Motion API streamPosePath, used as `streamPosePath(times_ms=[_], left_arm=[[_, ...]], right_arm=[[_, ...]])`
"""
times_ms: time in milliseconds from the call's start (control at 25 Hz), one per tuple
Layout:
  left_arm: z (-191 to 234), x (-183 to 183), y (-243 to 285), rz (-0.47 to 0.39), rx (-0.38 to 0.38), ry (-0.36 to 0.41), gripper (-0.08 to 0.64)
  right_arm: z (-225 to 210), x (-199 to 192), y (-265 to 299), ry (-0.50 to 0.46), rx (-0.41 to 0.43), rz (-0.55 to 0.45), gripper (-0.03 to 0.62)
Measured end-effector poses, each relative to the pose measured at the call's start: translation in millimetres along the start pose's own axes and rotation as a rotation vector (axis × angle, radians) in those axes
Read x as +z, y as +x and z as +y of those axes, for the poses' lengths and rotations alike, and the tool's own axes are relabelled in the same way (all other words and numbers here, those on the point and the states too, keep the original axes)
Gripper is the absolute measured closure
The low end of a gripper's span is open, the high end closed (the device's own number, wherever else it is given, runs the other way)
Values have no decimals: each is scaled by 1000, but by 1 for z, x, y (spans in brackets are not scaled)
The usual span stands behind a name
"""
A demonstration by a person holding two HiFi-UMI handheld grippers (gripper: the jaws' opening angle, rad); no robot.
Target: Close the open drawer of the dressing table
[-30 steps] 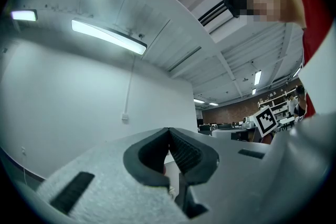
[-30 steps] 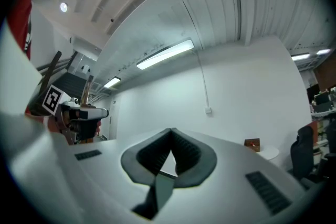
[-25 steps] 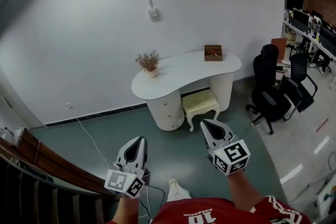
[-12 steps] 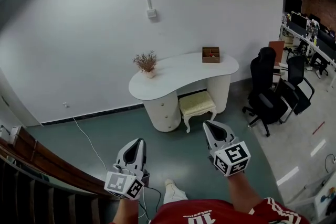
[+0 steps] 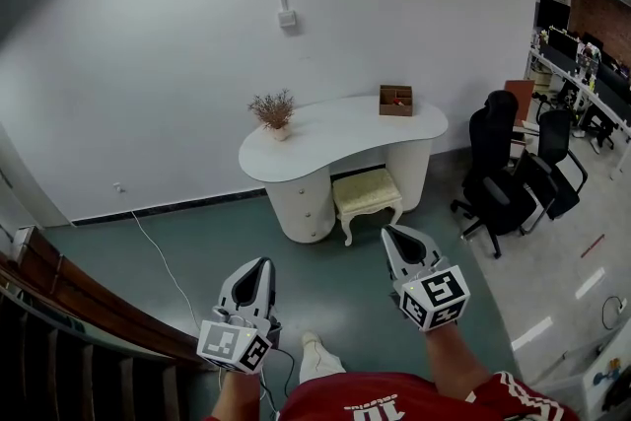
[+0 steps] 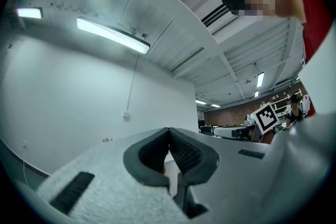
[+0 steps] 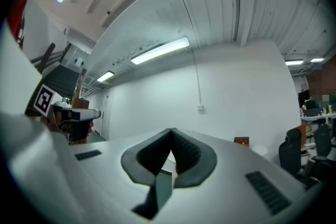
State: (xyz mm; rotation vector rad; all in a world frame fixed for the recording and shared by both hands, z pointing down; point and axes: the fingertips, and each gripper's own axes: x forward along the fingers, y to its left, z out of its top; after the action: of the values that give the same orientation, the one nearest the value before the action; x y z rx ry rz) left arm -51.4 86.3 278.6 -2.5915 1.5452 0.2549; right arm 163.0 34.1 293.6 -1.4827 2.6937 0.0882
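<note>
Dressing table (image 5: 340,139) farther left on green floor (image 5: 330,286)

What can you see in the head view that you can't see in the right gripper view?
Only the head view shows the cream stool tucked under the dressing table, the dried plant on top, the green floor and a shoe. Only the right gripper view shows the long ceiling light and the dark ribbed pads of the right claw, shut and empty. Both show the white wall with its small wall box, the brown box on the table, black office chairs and the left claw.
</note>
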Motion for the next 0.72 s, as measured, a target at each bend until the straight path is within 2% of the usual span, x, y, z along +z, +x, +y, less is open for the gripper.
streamPosePath(times_ms=[720], left_arm=[[-1, 0, 3, 7, 5, -11, 557]], right_arm=[[3, -2, 5, 2, 13, 12, 591]])
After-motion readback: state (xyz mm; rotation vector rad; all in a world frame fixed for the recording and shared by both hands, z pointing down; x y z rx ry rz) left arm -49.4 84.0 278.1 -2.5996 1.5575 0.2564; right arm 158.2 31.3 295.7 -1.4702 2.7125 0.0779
